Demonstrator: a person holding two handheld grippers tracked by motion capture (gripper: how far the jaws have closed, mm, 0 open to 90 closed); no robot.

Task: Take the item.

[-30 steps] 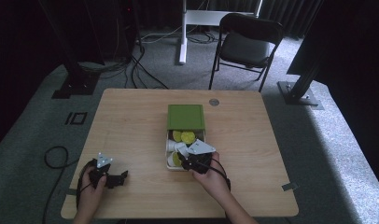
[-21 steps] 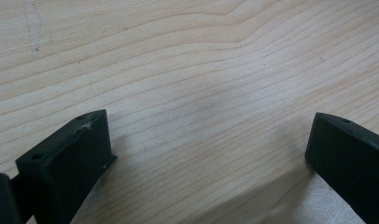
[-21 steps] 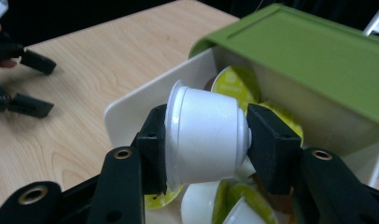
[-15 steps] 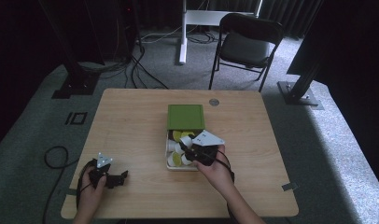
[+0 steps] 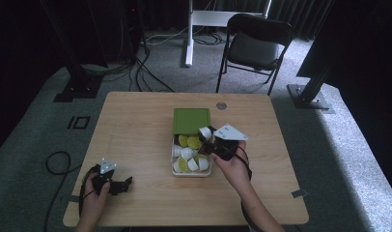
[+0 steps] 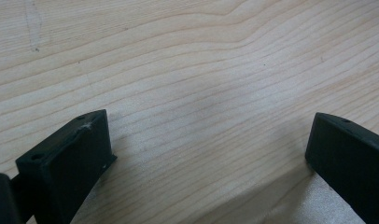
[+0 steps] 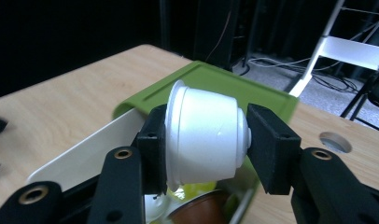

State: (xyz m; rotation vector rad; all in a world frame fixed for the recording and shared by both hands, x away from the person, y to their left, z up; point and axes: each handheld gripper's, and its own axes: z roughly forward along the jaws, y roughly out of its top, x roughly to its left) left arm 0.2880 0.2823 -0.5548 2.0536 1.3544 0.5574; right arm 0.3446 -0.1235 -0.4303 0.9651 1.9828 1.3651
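Note:
A white box (image 5: 176,171) with several white and yellow-green capsules stands mid-table, its green lid (image 5: 191,120) lying against its far end. My right gripper (image 5: 207,137) is shut on a white capsule (image 5: 205,132), held just above the box's far right corner. In the right gripper view the white capsule (image 7: 204,135) lies sideways between the pads (image 7: 270,147), with the green lid (image 7: 215,88) behind and a brown capsule (image 7: 204,212) below. My left gripper (image 5: 121,183) rests open near the table's front left edge. In the left gripper view its open gripper (image 6: 211,154) frames bare wood.
The wooden table (image 5: 136,125) has a round cable hole (image 5: 221,105) behind the box. A black folding chair (image 5: 254,46) and a white desk leg (image 5: 189,34) stand beyond the far edge. Cables lie on the grey floor at left.
My right gripper has risen out of the box with a white capsule and moved toward the far right corner. The left gripper has stayed put.

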